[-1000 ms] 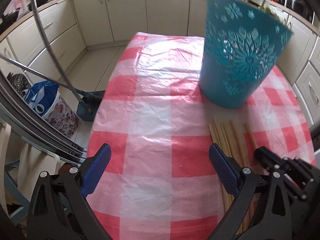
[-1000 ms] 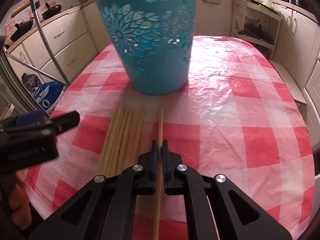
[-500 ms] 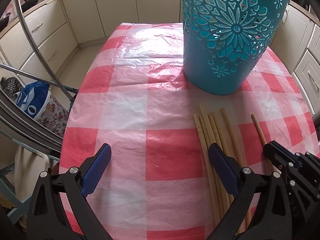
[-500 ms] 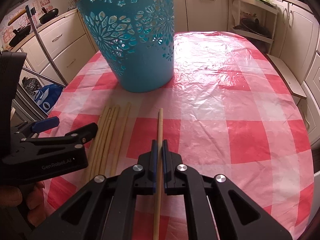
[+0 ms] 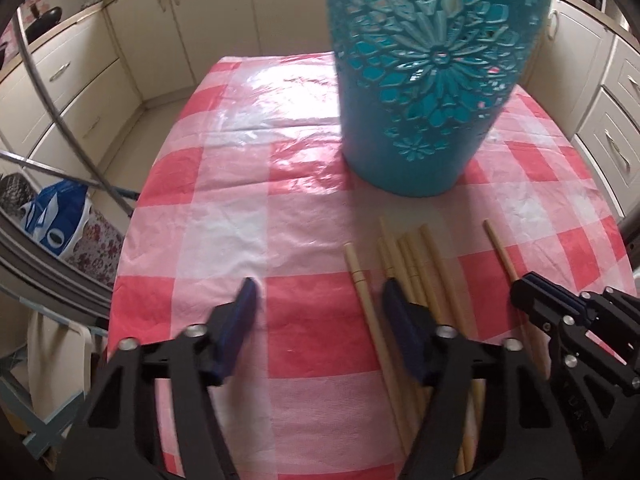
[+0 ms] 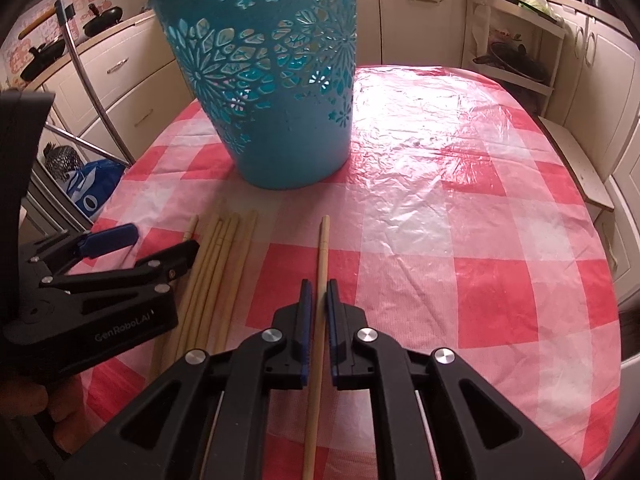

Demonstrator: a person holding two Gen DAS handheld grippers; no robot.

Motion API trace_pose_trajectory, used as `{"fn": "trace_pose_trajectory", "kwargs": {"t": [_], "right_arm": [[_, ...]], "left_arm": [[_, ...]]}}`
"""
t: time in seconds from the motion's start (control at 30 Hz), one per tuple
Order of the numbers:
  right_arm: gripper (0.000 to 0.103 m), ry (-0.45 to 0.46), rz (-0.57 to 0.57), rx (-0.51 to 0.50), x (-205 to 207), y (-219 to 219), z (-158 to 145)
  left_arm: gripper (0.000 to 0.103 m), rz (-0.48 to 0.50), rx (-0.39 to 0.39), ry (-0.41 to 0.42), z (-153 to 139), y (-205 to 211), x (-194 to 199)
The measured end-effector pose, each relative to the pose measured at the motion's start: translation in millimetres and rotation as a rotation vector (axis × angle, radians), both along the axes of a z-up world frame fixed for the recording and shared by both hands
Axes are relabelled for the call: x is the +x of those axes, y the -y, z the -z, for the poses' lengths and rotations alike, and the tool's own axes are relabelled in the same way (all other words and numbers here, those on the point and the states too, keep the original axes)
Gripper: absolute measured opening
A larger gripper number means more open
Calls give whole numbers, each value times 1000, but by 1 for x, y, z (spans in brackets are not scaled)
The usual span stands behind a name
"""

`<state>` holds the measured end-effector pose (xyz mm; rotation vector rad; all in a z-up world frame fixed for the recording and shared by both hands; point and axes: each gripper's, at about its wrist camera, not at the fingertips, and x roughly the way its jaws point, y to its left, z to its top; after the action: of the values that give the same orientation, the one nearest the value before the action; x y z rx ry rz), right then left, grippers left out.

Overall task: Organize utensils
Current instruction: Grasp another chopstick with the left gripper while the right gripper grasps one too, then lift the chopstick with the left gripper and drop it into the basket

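A teal cut-out basket [image 5: 432, 80] stands on the red-checked table [image 5: 224, 208]; it also shows in the right wrist view [image 6: 276, 92]. Several wooden chopsticks [image 5: 408, 264] lie in front of it, also seen from the right [image 6: 218, 264]. My left gripper [image 5: 320, 304] is open, its jaws either side of the leftmost chopstick [image 5: 362, 292]. One chopstick [image 6: 320, 280] lies apart between the jaws of my right gripper [image 6: 318, 292], which have a small gap around it. The left gripper [image 6: 140, 248] shows in the right wrist view.
Cream kitchen cabinets [image 5: 120, 52] surround the table. A metal frame [image 5: 44, 92] and a blue bag [image 5: 52, 216] stand off the table's left edge. A shelf rack with pans [image 6: 516, 56] is at the back right.
My left gripper has moved right over the chopstick bundle and its jaws have narrowed. My right gripper's jaws have parted slightly around the single chopstick.
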<state>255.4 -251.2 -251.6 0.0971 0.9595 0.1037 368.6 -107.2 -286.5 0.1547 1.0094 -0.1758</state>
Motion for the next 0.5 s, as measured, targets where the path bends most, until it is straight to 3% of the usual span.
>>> {"fn": "trace_pose_trajectory", "kwargs": {"t": [0.07,0.13,0.3,0.5], "right_arm": [[6,-4,7,28,0,4,0],[6,-10,22,71,1,9,1],[6,-29,72,207,3,26,4],[6,-35,96,276,2,33,6]], "left_arm": [[15,37,-26,-2,-2,4,-1],[5,60,-77,-25,-4,4,0],[4,51,-202,-68,-13,-14,-1],[5,90,-324,60,-71,-29,-19]]}}
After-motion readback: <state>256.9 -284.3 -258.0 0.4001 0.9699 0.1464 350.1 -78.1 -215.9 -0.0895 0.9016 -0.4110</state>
